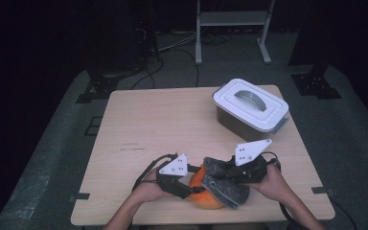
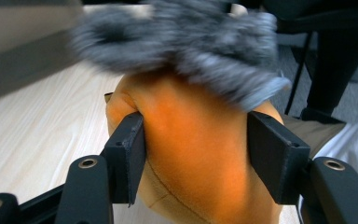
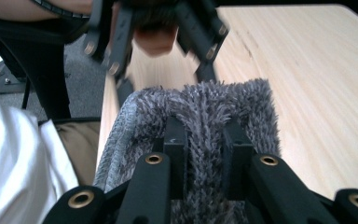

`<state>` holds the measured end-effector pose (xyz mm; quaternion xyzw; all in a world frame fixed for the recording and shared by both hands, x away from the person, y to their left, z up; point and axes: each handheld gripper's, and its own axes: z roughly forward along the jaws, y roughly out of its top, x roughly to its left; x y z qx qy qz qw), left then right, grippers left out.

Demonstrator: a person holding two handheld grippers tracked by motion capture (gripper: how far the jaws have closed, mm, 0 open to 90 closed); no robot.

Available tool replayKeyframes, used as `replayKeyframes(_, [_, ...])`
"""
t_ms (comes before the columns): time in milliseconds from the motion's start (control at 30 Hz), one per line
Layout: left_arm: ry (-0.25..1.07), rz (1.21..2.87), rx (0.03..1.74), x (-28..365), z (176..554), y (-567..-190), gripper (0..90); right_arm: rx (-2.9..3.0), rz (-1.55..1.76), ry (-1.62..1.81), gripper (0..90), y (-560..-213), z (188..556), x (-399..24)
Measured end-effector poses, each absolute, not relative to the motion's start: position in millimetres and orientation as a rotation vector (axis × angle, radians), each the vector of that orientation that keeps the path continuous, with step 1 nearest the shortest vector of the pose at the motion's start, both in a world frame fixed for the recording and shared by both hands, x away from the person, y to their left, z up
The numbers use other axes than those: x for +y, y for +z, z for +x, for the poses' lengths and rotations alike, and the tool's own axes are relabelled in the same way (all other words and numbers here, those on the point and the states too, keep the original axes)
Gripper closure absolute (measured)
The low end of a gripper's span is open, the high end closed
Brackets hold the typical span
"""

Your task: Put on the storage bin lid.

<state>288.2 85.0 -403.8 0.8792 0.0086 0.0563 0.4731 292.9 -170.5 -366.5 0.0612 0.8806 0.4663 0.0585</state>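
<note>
Left gripper (image 2: 196, 140) clamps orange plush toy (image 2: 196, 158) half-open. Right gripper (image 3: 205, 140) pinches grey cloth (image 3: 200, 112) atop toy. Advise firm grip, short wiping strokes.

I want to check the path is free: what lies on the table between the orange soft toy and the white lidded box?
In the high view, only bare table lies between the orange soft toy and the white lidded box.

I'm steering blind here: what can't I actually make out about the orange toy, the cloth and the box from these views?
- Orange toy: high view, mostly covered by the grey cloth and left gripper; its shape stays unclear.
- Cloth: left gripper view, blurred; contact with the toy can't be judged.
- Right gripper: its jaws are buried in the cloth pile.
- White box: lid on, contents hidden.
</note>
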Motion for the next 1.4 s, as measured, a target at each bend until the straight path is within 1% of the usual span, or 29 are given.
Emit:
replayKeyframes(100, [0.151,2.168,0.007,87.4,287.9,-403.9,40.0,2.699,0.169,1.358,75.1,-365.4,296.5,-160.8])
replayKeyframes(167, [0.135,2.161,0.018,91.0,290.2,-406.5,40.5,2.719,0.177,1.359,75.1,-368.1,299.2,-160.3])
replayKeyframes(333, [0.120,2.164,0.029,95.7,293.9,-408.9,40.6,2.732,0.241,1.372,75.0,-377.1,304.3,-172.0])
replayKeyframes(467, [0.095,2.155,0.053,97.9,297.3,-411.0,39.0,2.732,0.310,1.382,75.0,-387.1,303.1,-186.1])
replayKeyframes(500, [0.080,2.150,0.072,98.3,298.9,-411.3,37.6,2.730,0.318,1.384,74.9,-389.1,302.3,-188.7])
replayKeyframes(533, [0.065,2.147,0.095,98.6,300.3,-411.3,34.3,2.724,0.333,1.392,74.9,-391.5,300.7,-190.8])
replayKeyframes(600, [0.036,2.142,0.136,98.7,303.7,-410.2,23.4,2.714,0.344,1.407,75.0,-394.2,298.5,-191.6])
replayKeyframes(633, [0.030,2.138,0.149,98.5,304.6,-410.1,19.3,2.710,0.343,1.412,75.0,-395.5,297.3,-190.8])
replayKeyframes(733, [-0.004,2.134,0.188,96.9,307.4,-410.7,14.6,2.709,0.326,1.418,75.0,-396.0,294.4,-187.4])
replayKeyframes(767, [-0.014,2.141,0.191,95.8,307.1,-411.1,14.7,2.712,0.304,1.417,75.0,-395.7,293.2,-185.2])
replayKeyframes(867, [0.024,2.161,0.143,94.5,302.4,-411.0,26.0,2.729,0.256,1.380,75.0,-390.9,291.6,-178.8])
replayKeyframes(967, [0.067,2.169,0.094,95.2,298.5,-408.3,33.3,2.701,0.211,1.355,75.1,-382.6,290.1,-171.3])
replayKeyframes(1100, [0.113,2.192,0.058,95.8,296.5,-406.3,37.8,2.683,0.162,1.373,75.1,-373.5,290.9,-159.2])
replayKeyframes(1200, [0.102,2.198,0.092,101.5,301.6,-409.7,40.3,2.677,0.160,1.362,75.1,-373.7,292.9,-156.2])
replayKeyframes(1400, [0.057,2.197,0.149,112.4,309.8,-416.7,40.4,2.688,0.205,1.372,75.1,-385.4,292.5,-163.0])
